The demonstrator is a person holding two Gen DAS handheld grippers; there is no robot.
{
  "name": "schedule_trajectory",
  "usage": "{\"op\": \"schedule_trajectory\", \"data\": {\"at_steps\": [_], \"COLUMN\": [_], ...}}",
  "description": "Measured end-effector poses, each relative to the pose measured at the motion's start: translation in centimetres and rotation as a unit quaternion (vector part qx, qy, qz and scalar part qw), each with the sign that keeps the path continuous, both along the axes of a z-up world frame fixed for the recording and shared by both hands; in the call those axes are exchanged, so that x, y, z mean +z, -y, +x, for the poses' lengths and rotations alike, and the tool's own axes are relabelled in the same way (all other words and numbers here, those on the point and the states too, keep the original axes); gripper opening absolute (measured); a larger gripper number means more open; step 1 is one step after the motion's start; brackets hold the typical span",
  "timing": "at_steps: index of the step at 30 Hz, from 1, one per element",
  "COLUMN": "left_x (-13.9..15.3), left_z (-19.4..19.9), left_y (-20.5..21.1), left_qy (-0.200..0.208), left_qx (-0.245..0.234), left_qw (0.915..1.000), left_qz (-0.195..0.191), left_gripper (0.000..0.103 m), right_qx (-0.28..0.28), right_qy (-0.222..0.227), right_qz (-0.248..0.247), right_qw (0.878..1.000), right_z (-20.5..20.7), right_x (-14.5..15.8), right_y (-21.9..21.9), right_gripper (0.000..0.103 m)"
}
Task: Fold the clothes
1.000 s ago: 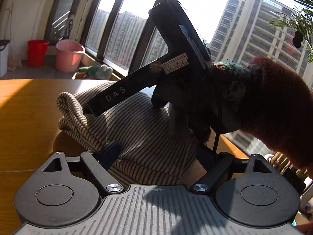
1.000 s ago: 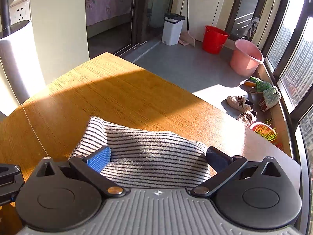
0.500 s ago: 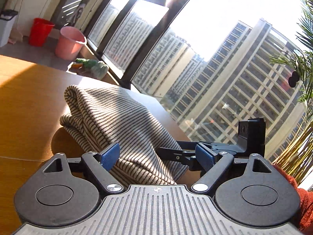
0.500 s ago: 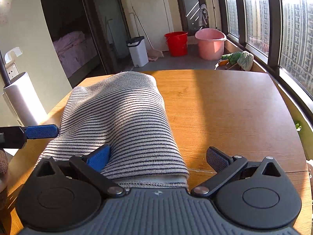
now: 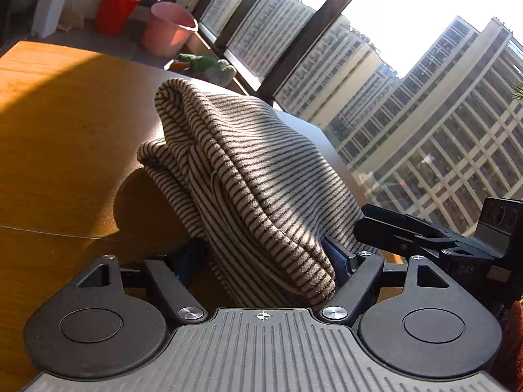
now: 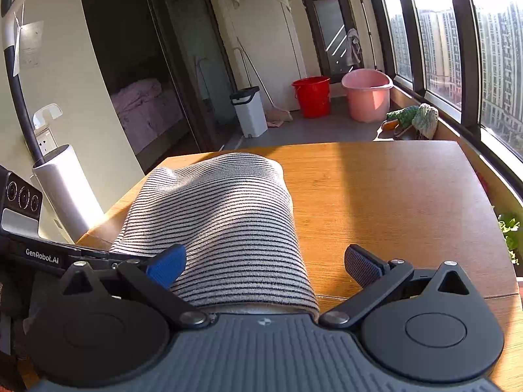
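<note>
Left wrist view: a folded striped knit garment (image 5: 248, 176) lies humped on the wooden table (image 5: 59, 137), its near end between the fingers of the left gripper (image 5: 264, 258). The jaws stand moderately apart, their blue pads against the cloth on either side; whether they pinch it I cannot tell. At right the other gripper's black body (image 5: 434, 238) crowds in beside the garment. Beyond the table are a pink bucket (image 5: 168, 29), a red bucket (image 5: 114, 11) and a white bin (image 5: 52, 6); tower blocks fill the windows.

Right wrist view: the garment (image 6: 222, 222), ribbed and soft, fills the left half of the right gripper (image 6: 264, 264), whose jaws are wide. The left blue pad (image 6: 166, 263) touches the cloth; the right pad (image 6: 361, 264) is clear above bare wood (image 6: 392, 189). At left a black bar reads "GenRobot.AI" (image 6: 42, 256). A white cylinder (image 6: 65, 192) stands beyond the table's edge.
</note>
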State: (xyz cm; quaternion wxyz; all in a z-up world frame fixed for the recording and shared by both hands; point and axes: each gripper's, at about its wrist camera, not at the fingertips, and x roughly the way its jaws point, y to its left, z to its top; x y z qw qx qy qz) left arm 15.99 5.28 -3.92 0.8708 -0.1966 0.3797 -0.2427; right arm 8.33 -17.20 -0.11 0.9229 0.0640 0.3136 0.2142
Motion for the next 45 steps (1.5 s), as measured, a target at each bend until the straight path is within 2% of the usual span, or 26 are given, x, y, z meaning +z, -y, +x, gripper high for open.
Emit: {"op": "schedule_trajectory", "data": {"at_steps": [5,9,11,15,17,18,19,21,25,27,29,31,33,35,38,41,43,45], "left_x": [0.3,0.1,0.1,0.2,0.3,0.3,0.3,0.2,0.0,-0.1,-0.1,0.3,0.8,1.3,2.0,3.0,3.8,4.2], "left_z": [-0.4,-0.4,-0.7,-1.4,-1.5,-1.5,-1.7,-1.7,-1.4,-1.2,-1.3,-1.3,-1.5,-1.7,-2.0,-2.4,-2.8,-3.1], "left_y": [0.5,0.3,0.6,0.5,0.7,0.7,0.8,0.9,0.9,0.9,0.8,0.4,0.1,-0.3,-0.9,-0.7,0.1,1.1], "left_qy": [0.008,0.01,0.019,0.026,0.031,0.034,0.036,0.037,0.035,0.034,0.036,0.038,0.043,0.046,0.048,0.056,0.067,0.079], "left_qx": [0.002,-0.003,-0.001,0.0,-0.001,-0.001,-0.002,-0.002,-0.001,0.0,0.002,0.002,-0.001,-0.001,0.002,-0.008,-0.028,-0.034], "left_qw": [0.9997,0.9995,0.999,0.9985,0.9982,0.998,0.9979,0.9979,0.9982,0.9984,0.9985,0.9987,0.9988,0.9988,0.9988,0.9981,0.997,0.9963], "left_qz": [0.025,0.03,0.041,0.047,0.051,0.053,0.054,0.053,0.048,0.046,0.042,0.033,0.024,0.016,-0.001,-0.023,-0.026,-0.002], "left_gripper": [0.083,0.085,0.087,0.087,0.087,0.087,0.087,0.088,0.09,0.09,0.089,0.086,0.083,0.079,0.074,0.074,0.076,0.081], "right_qx": [0.014,0.013,0.002,0.019,0.032,0.034,0.032,0.024,0.029,0.037,0.028,0.014,0.009,0.009,0.001,0.017,0.035,0.047], "right_qy": [0.018,0.015,0.001,0.012,0.007,0.011,0.014,0.021,0.027,0.003,0.001,-0.023,-0.016,0.018,0.057,0.054,0.038,0.038], "right_qz": [0.017,-0.061,-0.044,-0.058,-0.027,-0.011,-0.001,0.02,0.021,-0.013,-0.012,0.032,0.056,0.046,-0.01,-0.075,-0.082,-0.075], "right_qw": [1.0,0.998,0.999,0.998,0.999,0.999,0.999,0.999,0.999,0.999,1.0,0.999,0.998,0.999,0.998,0.996,0.995,0.995], "right_z": [-0.9,-1.5,-1.4,-1.5,-1.3,-1.3,-1.1,-0.5,1.1,2.0,2.0,2.2,1.5,0.1,-1.9,-3.0,-3.2,-3.3], "right_x": [0.1,-1.5,-1.9,-0.9,0.1,0.6,1.1,2.0,2.3,0.7,-1.0,-1.3,-0.6,0.4,1.2,0.8,-0.1,-0.7], "right_y": [0.5,-0.8,-0.8,-0.9,-0.1,0.1,0.3,0.6,-0.4,-1.8,-2.1,-1.0,0.1,1.0,2.3,2.7,2.9,2.5], "right_gripper": [0.103,0.103,0.103,0.103,0.101,0.087,0.065,0.051,0.051,0.051,0.058,0.059,0.06,0.06,0.059,0.047,0.04,0.04]}}
